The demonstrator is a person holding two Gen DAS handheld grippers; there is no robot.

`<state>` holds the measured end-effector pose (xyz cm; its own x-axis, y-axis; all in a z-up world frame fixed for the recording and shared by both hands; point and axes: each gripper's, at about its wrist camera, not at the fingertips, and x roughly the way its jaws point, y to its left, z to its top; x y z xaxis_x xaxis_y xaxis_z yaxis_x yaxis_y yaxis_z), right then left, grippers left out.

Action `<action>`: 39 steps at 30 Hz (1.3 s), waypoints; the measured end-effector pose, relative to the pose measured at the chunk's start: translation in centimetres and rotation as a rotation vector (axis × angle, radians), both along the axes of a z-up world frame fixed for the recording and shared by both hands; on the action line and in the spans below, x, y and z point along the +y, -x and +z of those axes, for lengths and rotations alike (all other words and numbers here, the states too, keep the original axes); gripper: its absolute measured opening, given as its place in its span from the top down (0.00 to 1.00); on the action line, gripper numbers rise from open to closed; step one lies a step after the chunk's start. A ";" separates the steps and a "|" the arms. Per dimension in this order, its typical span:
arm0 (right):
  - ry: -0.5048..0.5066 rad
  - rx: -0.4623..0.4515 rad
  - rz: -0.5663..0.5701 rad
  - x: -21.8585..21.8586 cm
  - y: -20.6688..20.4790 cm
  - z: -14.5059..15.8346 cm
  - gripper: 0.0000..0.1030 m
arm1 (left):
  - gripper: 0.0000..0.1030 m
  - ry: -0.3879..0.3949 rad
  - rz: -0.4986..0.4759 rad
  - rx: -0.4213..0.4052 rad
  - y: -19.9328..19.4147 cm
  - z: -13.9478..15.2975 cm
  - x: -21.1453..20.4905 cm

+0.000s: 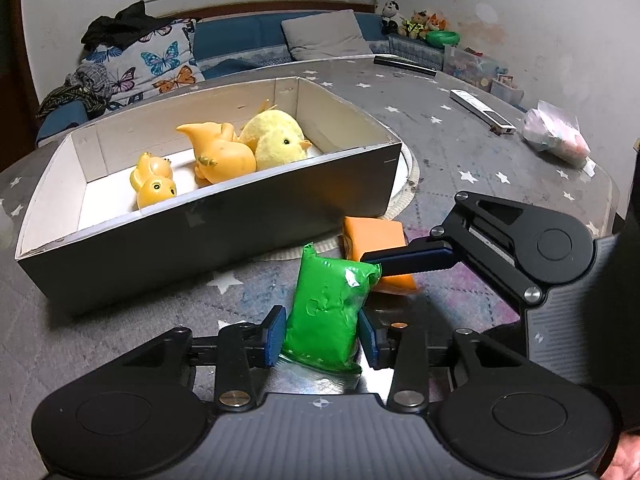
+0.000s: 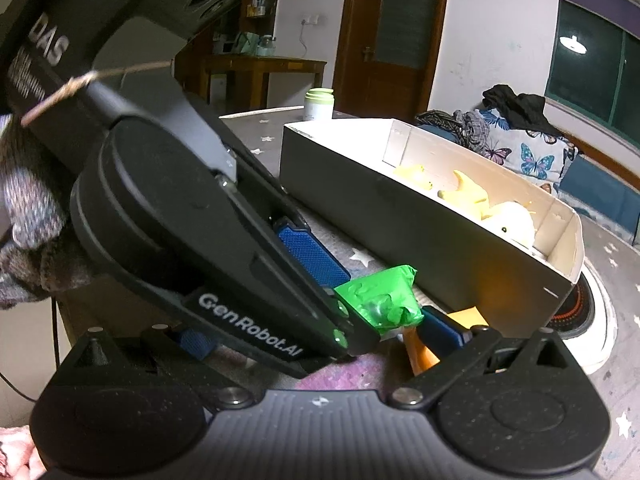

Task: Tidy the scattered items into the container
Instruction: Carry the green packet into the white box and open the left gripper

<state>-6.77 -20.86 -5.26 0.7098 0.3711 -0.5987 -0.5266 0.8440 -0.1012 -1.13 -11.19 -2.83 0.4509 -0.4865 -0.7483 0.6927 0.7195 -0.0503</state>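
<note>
While we look along both grippers:
Container (image 1: pixel 224 236): at 11 o'clock, long axis running left-right, toys inside.
Left gripper (image 1: pixel 322 338): our pads squeeze the green packet (image 1: pixel 326 312), long axis pointing at 12 o'clock, outside the container.
Right gripper (image 1: pixel 404 266): grip on the orange block (image 1: pixel 374 234) unclear.
Writing: "GenRobot.AI", "DAS".

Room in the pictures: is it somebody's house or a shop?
Probably a home living room. There is a blue couch with a butterfly pillow, stuffed animals on a ledge, and a wooden door.
</note>
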 end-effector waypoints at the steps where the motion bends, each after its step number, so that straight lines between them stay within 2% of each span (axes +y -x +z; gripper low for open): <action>1: -0.007 0.003 0.002 -0.1 0.0 0.1 0.00 | 0.60 0.003 0.001 0.005 0.1 0.0 0.1; 10: -0.039 0.002 -0.015 -1.1 0.4 0.5 0.00 | 0.62 0.040 0.013 0.031 0.4 0.7 0.4; 15: -0.050 -0.003 -0.027 -1.6 0.6 0.7 0.01 | 0.62 0.097 0.028 0.063 0.2 1.4 0.9; 20: 0.021 -0.068 -0.042 -1.1 1.2 0.7 0.11 | 0.63 0.132 0.039 0.088 0.0 1.9 1.4; 23: 0.026 -0.091 -0.032 -0.9 1.3 0.9 0.17 | 0.63 0.152 0.042 0.092 -0.1 2.4 1.6; 24: 0.022 -0.097 -0.030 -0.9 1.3 1.0 0.20 | 0.63 0.156 0.043 0.093 -0.1 2.6 1.7; 26: 0.010 -0.102 -0.030 -1.0 1.2 1.4 0.36 | 0.64 0.166 0.043 0.097 -0.1 3.0 1.7; 28: -0.007 -0.102 -0.033 -1.2 1.0 1.8 0.43 | 0.64 0.179 0.043 0.102 -0.3 3.5 1.8; 31: -0.027 -0.118 -0.035 -1.7 0.7 2.7 0.49 | 0.64 0.204 0.044 0.107 -0.8 4.4 1.9; 39: -0.031 -0.176 -0.052 -3.2 -1.4 5.3 0.50 | 0.64 0.221 0.036 0.075 -3.7 7.3 0.2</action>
<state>-5.36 -24.02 0.05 0.8214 0.3473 -0.4524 -0.4586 0.8738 -0.1618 2.62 -11.00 4.44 0.4178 -0.6271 -0.6574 0.6551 0.7093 -0.2603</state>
